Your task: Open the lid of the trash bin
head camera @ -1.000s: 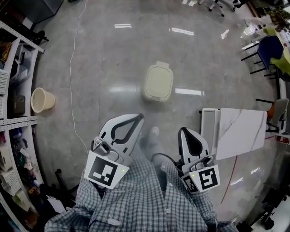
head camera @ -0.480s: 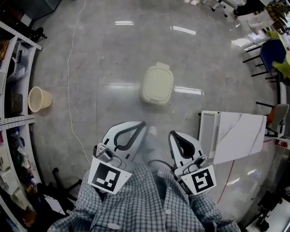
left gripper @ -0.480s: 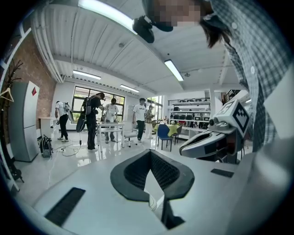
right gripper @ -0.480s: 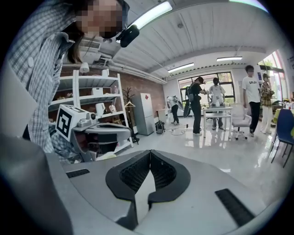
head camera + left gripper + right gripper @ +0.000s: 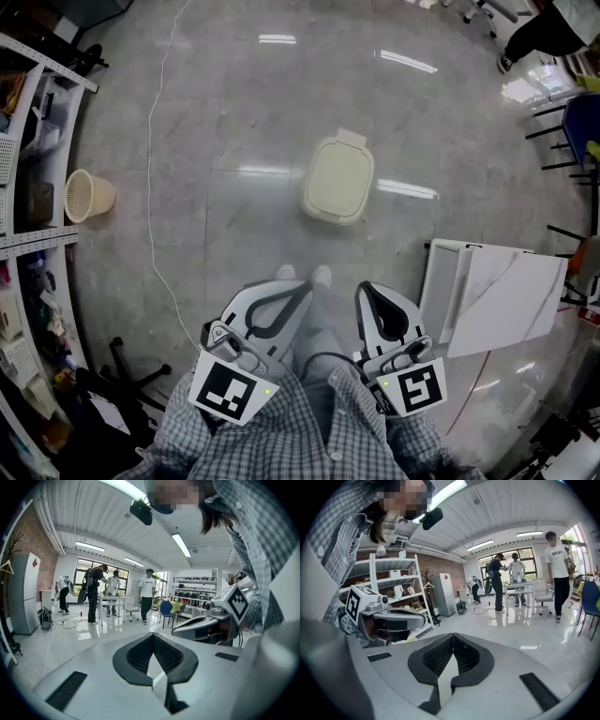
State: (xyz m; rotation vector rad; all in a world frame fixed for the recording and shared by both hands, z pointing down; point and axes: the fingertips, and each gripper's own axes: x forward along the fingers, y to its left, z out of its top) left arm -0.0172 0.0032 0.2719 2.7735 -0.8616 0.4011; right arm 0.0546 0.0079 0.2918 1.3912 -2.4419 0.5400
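**Desk:** What is at the far left?

**Photographer:** Open shelving (image 5: pixel 26 216) packed with boxes runs down the left edge. A pale slatted basket (image 5: pixel 87 195) sits beside it on the glossy grey floor (image 5: pixel 234 94). Just right of the basket, a thin white cable (image 5: pixel 150 159) trails across the tiles.

**Desk:** And the person's tools?

**Photographer:** The left gripper (image 5: pixel 302 287) is held low against a checked shirt (image 5: pixel 309 441). Its jaws are clenched tip to tip with nothing between them. Its own view looks out over a bright room where several people (image 5: pixel 146 595) stand near a table.

**Desk:** Where is the bin?

**Photographer:** The cream trash bin (image 5: pixel 337 180) stands on the floor ahead of the person's shoes (image 5: pixel 321 275), a little right of centre. It is well apart from both tools. Its lid (image 5: pixel 339 169) lies flat and closed, with the hinge tab on the far side.

**Desk:** And further right?

**Photographer:** The right gripper (image 5: pixel 366 292) is just beside its partner and is also pressed shut on nothing. Past it a white panel (image 5: pixel 502 295) rests on a frame. It may be a folded table, but the head view does not settle that. A blue chair (image 5: pixel 583 131) shows at the right edge.
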